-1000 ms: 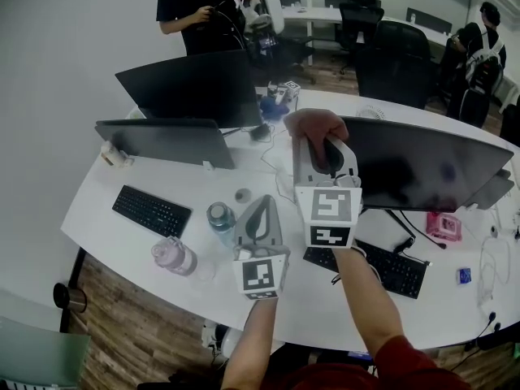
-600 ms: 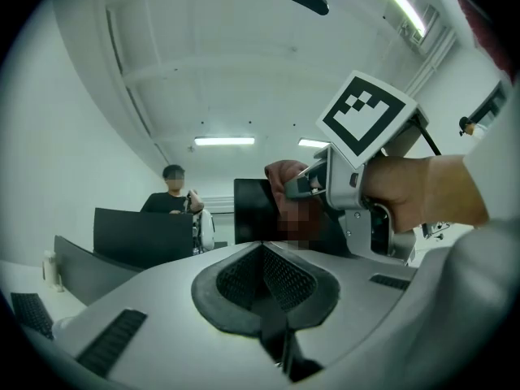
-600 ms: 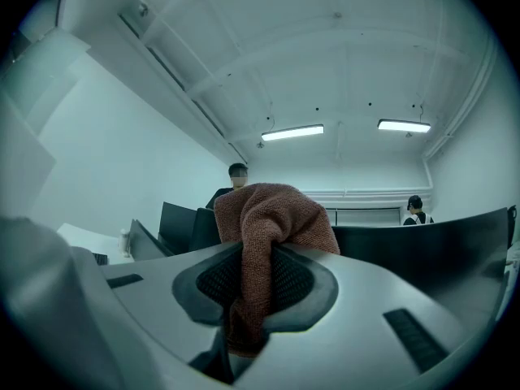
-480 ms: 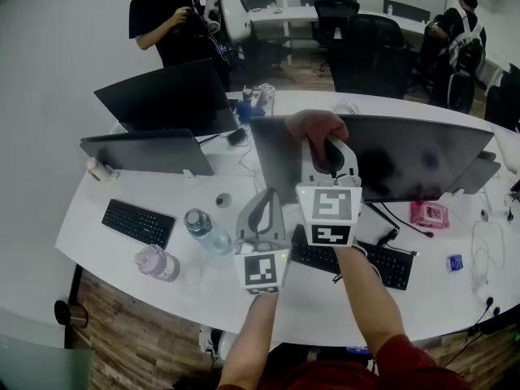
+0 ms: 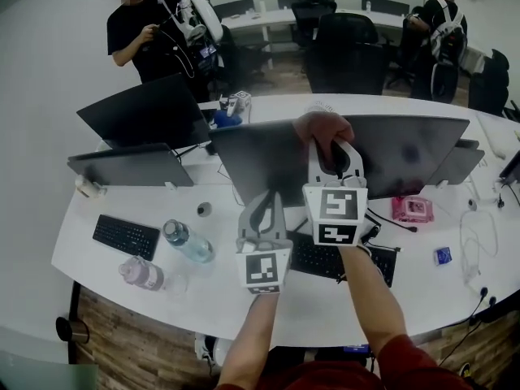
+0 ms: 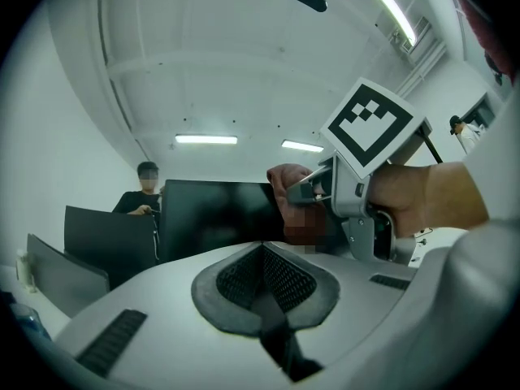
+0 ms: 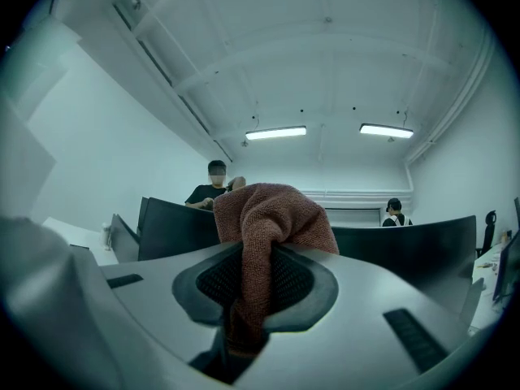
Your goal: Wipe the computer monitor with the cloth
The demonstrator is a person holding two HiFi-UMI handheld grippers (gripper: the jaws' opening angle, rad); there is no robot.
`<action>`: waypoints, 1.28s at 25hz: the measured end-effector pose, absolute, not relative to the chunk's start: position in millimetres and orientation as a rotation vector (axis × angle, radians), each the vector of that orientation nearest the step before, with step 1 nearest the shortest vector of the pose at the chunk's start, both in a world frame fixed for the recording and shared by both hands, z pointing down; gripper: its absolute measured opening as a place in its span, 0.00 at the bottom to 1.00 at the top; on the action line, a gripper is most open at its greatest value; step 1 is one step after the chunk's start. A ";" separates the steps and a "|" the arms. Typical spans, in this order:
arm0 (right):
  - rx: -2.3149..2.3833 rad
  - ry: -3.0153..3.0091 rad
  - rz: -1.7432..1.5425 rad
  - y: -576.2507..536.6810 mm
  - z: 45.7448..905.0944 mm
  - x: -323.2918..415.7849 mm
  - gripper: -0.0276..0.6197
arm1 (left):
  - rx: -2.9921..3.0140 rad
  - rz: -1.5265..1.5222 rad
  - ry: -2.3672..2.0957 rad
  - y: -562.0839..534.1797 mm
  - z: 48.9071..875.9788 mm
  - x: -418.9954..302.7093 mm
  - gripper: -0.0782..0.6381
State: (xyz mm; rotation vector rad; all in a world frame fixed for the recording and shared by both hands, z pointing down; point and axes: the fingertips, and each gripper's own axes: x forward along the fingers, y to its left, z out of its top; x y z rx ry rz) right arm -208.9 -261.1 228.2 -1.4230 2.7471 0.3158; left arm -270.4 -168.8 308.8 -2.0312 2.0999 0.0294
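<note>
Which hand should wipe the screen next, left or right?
Right. The right tongs grip the cloth up by the monitor's top edge. The left tongs are shut, empty and lower down.

Light: even, cool, diffuse, from ceiling strip lamps [image 7: 276,132]; greenish cast in both gripper views.
Shadows: faint and soft-edged on the white bench [image 5: 422,291].
Glare: the lamps burn out to plain white; the monitor [image 5: 260,161] screen is dark with a dull sheen.
Distortion: strong fisheye, bench edge bowed, black rounded corners in the gripper views.
Focus: left claw [image 6: 262,258] and right claw [image 7: 258,254] are soft up close; the cloth [image 7: 276,205] weave is fairly crisp.
</note>
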 end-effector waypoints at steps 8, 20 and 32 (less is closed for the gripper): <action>-1.508 2.708 0.307 -285.9 229.5 -147.1 0.17 | -2.095 0.057 2.033 -195.1 306.3 -210.9 0.15; -1.602 2.661 0.320 -318.9 229.1 -63.2 0.17 | -2.165 0.064 1.957 -227.0 306.8 -134.3 0.15; -1.713 2.604 0.334 -349.9 231.0 16.1 0.17 | -2.237 0.069 1.891 -259.5 317.0 -66.0 0.15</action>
